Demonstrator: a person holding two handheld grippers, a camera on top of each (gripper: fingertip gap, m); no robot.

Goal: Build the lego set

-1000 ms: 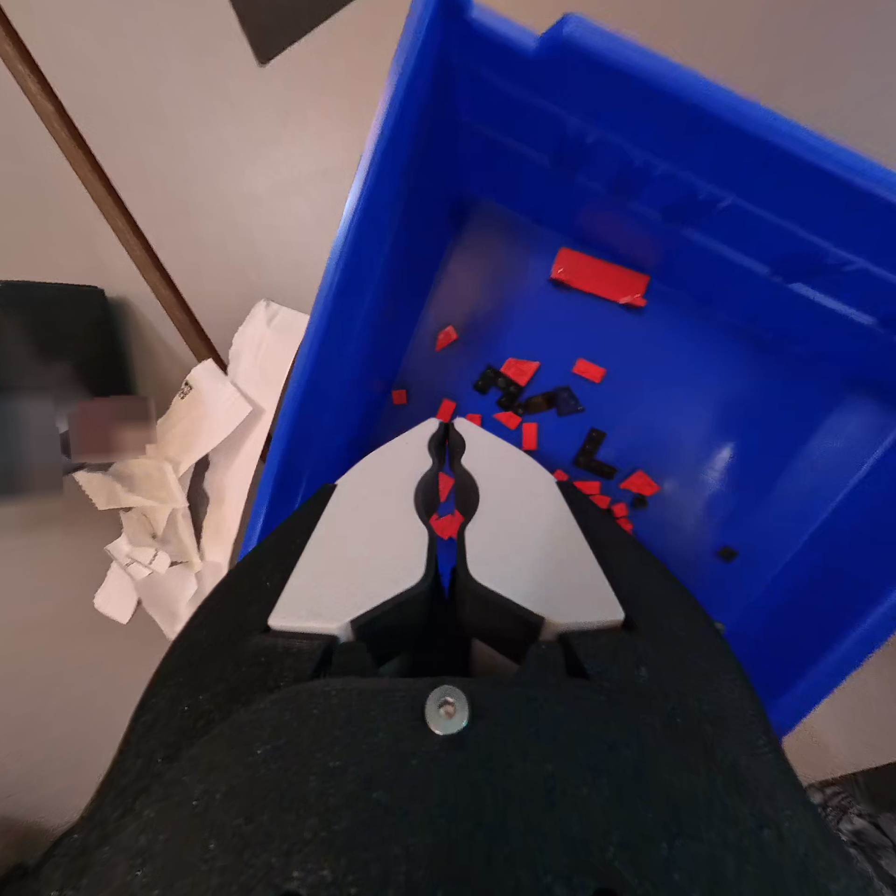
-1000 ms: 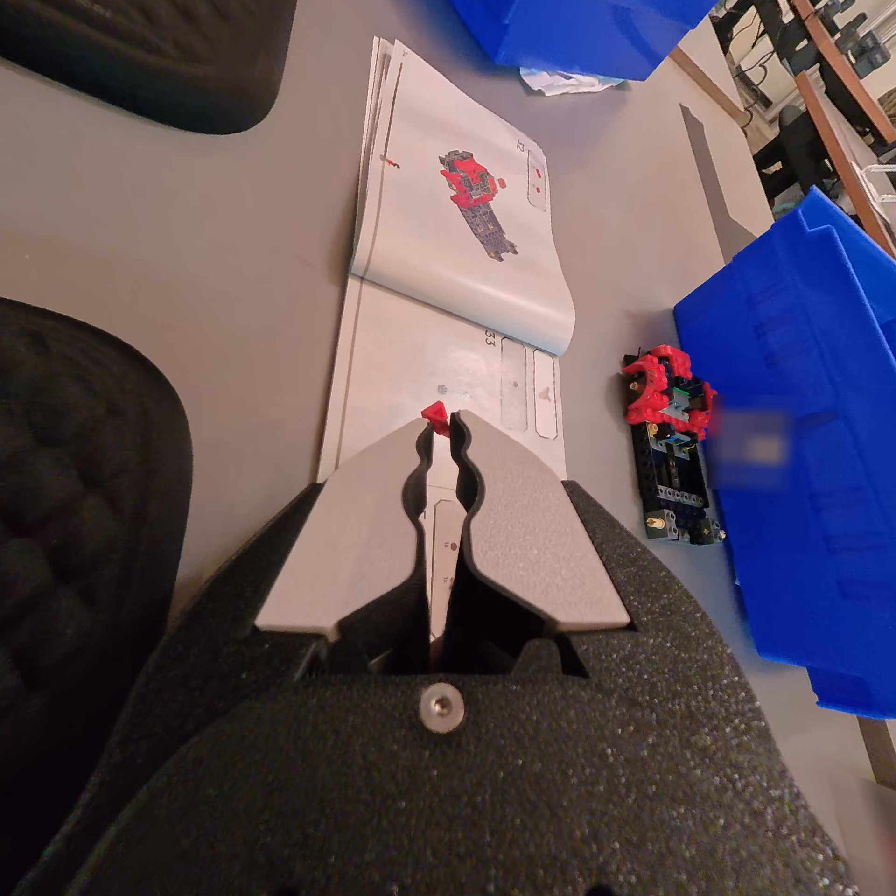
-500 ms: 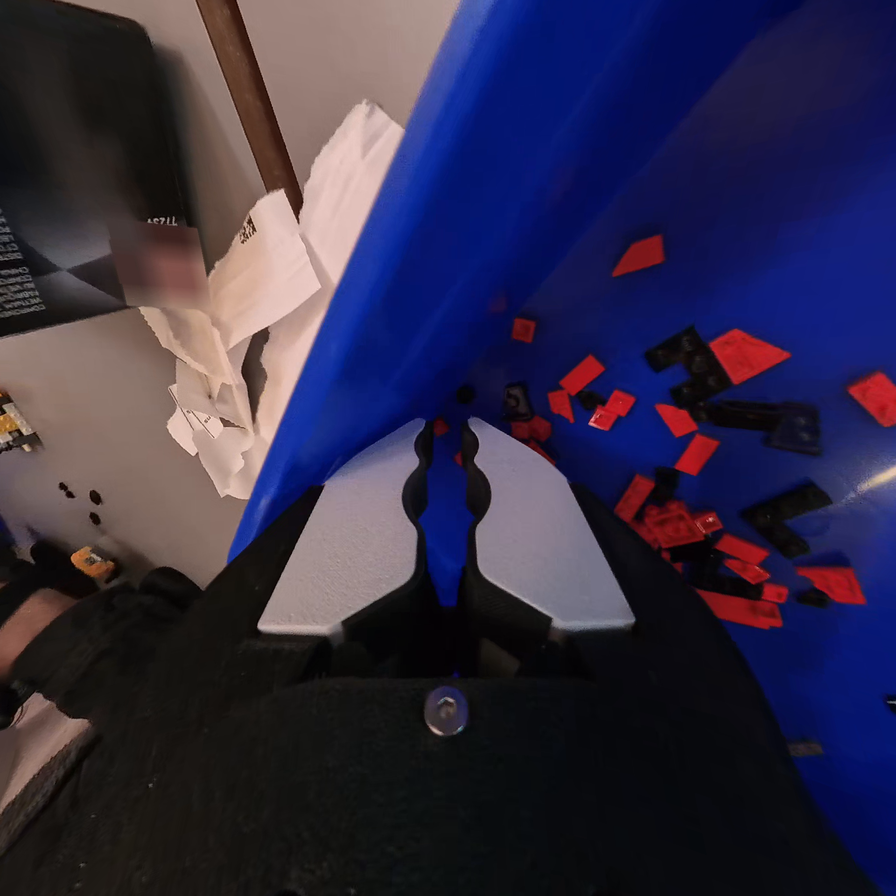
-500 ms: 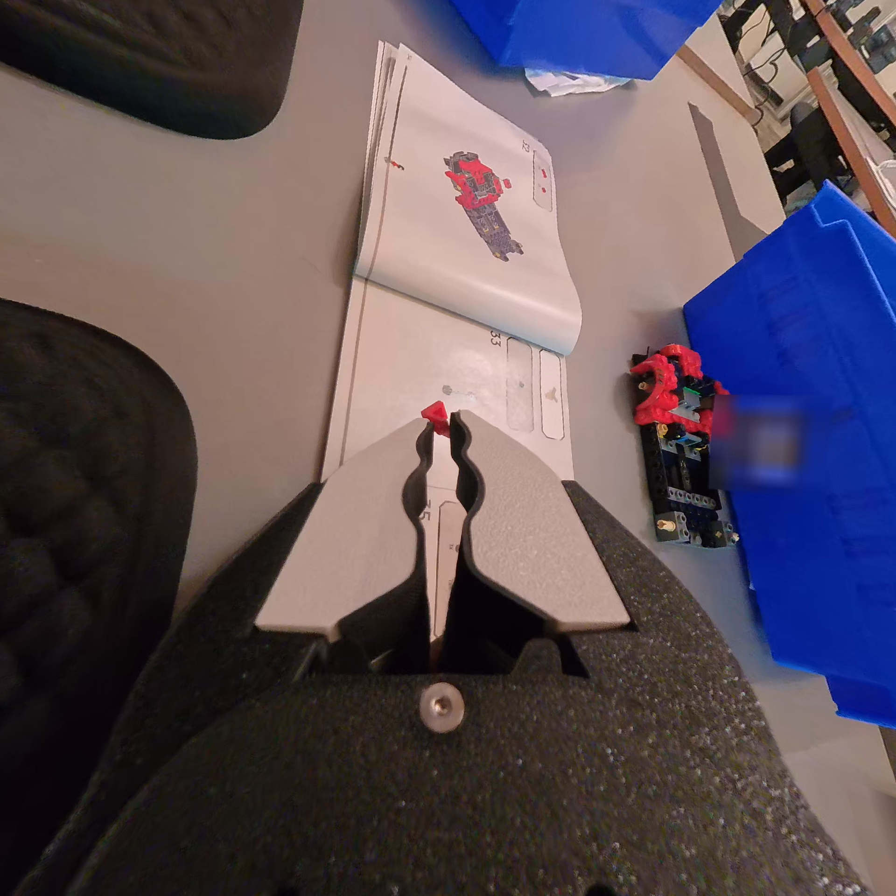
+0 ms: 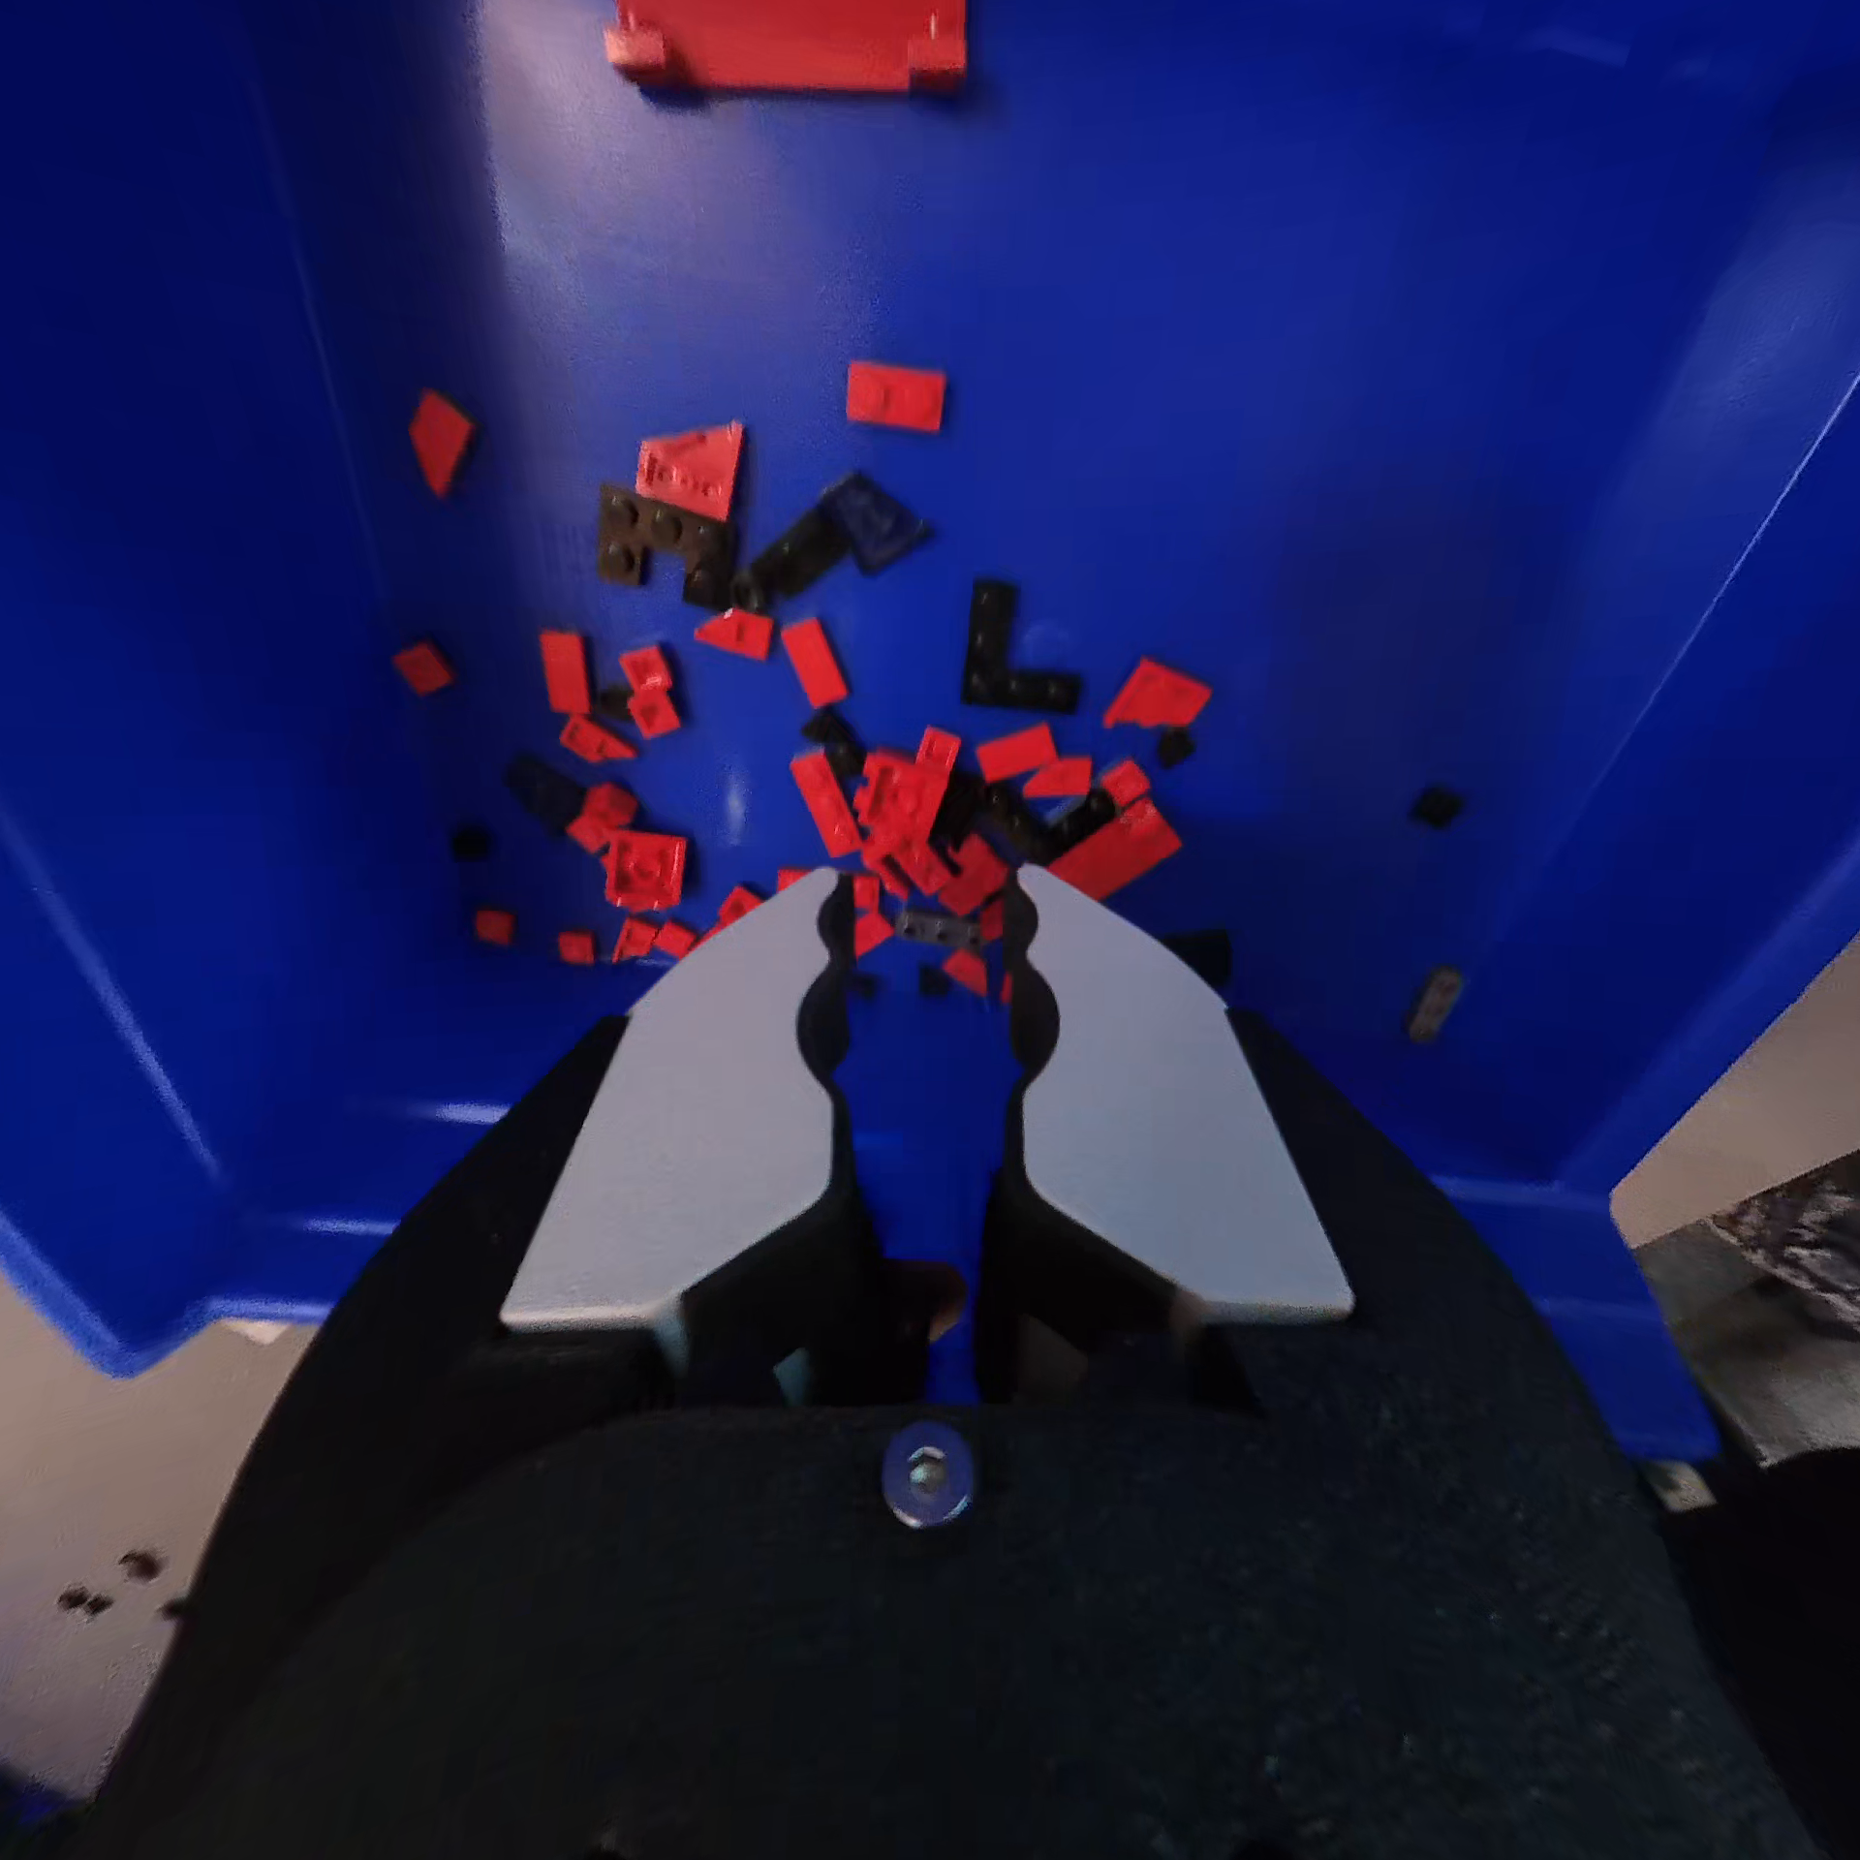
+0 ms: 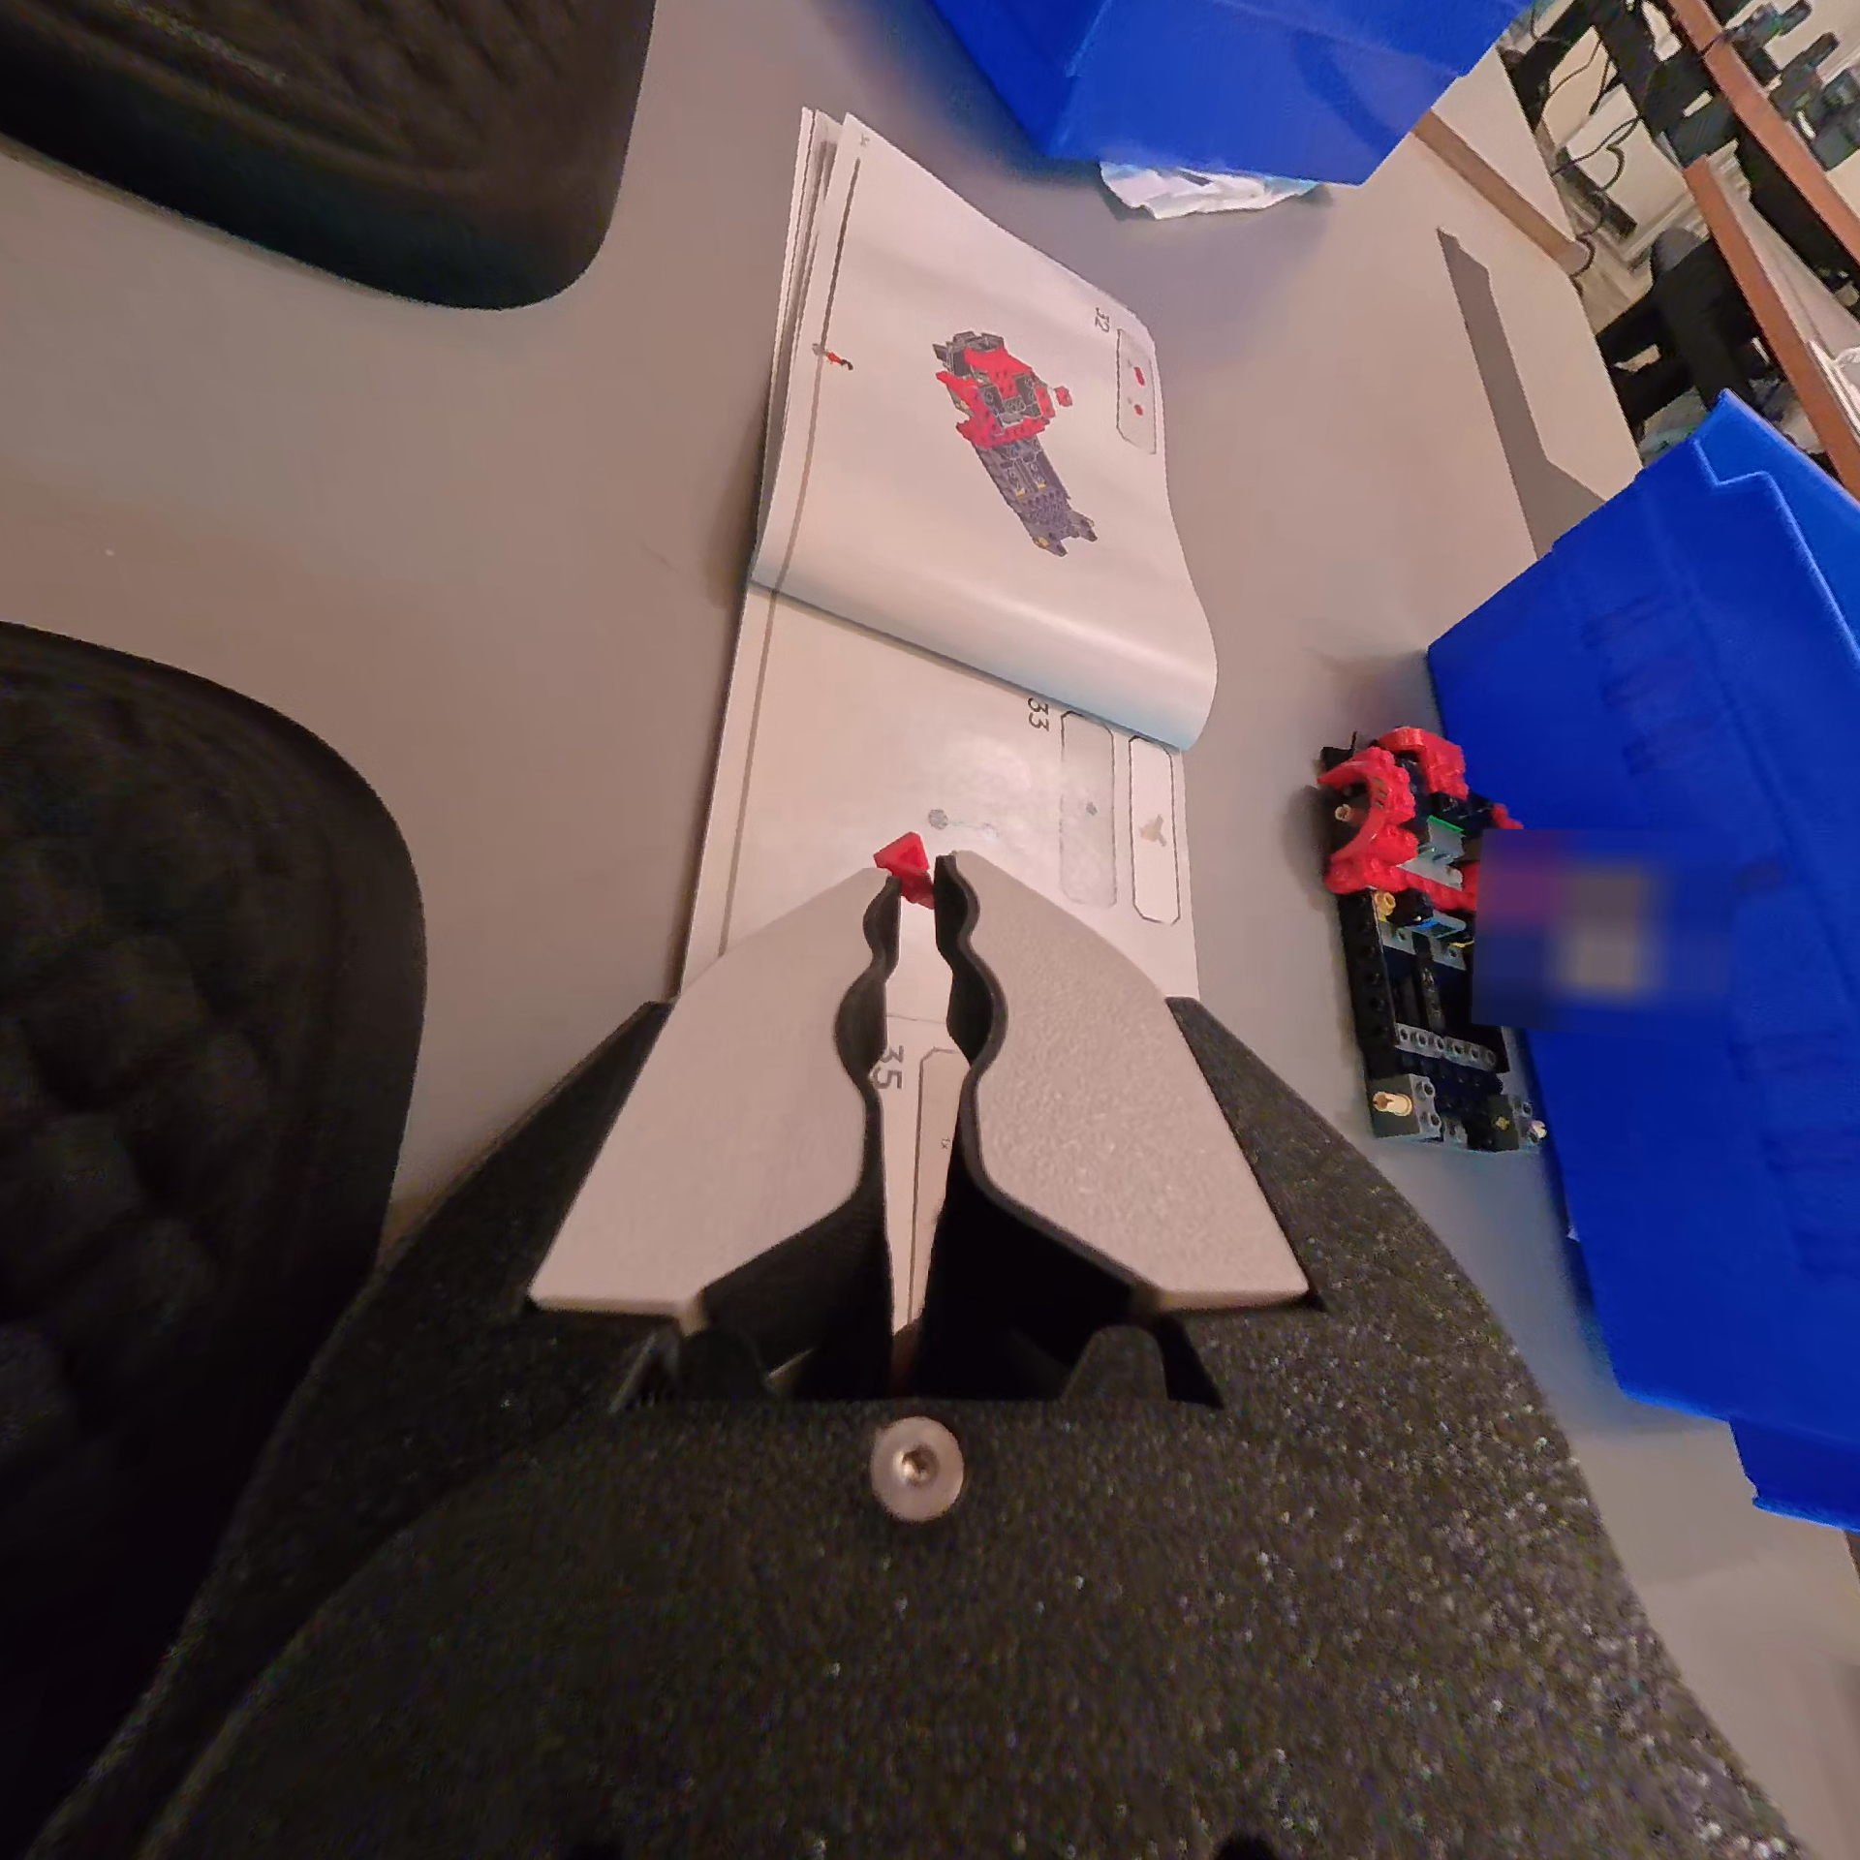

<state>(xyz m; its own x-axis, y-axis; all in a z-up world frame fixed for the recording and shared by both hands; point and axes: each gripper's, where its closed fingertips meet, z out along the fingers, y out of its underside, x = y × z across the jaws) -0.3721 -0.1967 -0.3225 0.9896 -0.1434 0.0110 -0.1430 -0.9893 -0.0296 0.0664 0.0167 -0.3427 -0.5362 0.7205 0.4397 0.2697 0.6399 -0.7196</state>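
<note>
My left gripper [image 5: 926, 886] is open inside a blue bin [image 5: 1308, 453], its tips just short of a pile of small red and black plates [image 5: 906, 805]. A black L-shaped plate [image 5: 1006, 654] and a large red plate [image 5: 785, 45] lie farther in. My right gripper [image 6: 911, 876] is shut on a small red piece [image 6: 903, 864] above the open instruction booklet [image 6: 966, 564]. The partly built red and black model [image 6: 1419, 936] lies on the table to the right, against a blue bin [image 6: 1691, 906].
Another blue bin [image 6: 1228, 70] stands at the far end of the grey table, with crumpled white paper [image 6: 1178, 186] beside it. Black padded shapes [image 6: 201, 1006] lie at the left. A dark patterned object [image 5: 1771, 1298] sits right of the left bin. My right tips are about 45 centimeters from the black L-shaped plate [image 5: 1006, 654], my left tips only 5 centimeters.
My left gripper has moved from the bin's left wall to over its middle and opened wider, facing the pile. My right gripper holds the red piece almost still.
</note>
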